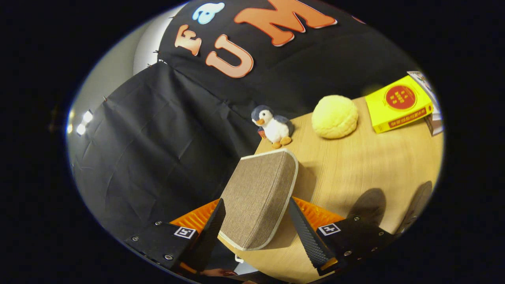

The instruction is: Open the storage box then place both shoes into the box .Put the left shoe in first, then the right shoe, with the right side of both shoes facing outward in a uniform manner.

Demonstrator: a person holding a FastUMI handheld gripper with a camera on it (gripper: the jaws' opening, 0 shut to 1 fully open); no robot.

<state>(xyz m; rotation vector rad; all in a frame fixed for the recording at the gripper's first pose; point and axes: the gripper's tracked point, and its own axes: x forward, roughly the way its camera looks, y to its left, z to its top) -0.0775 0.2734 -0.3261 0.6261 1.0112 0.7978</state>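
Note:
A flat brown woven panel with white piping, the storage box's lid [258, 189], stands tilted up over the wooden table's [355, 173] near corner. It sits between my two fingers. My gripper [255, 201] is shut on it, with one finger [211, 230] against its left edge and the other against its right edge. The lid's far rounded corner points toward a penguin toy. What lies under the lid is hidden behind it.
A small plush penguin [273, 126] stands at the table's far edge, with a round yellow bun-shaped toy [334, 116] beside it. A yellow box [398, 103] lies further right on some printed sheets. Black cloth walls hang to the left and behind.

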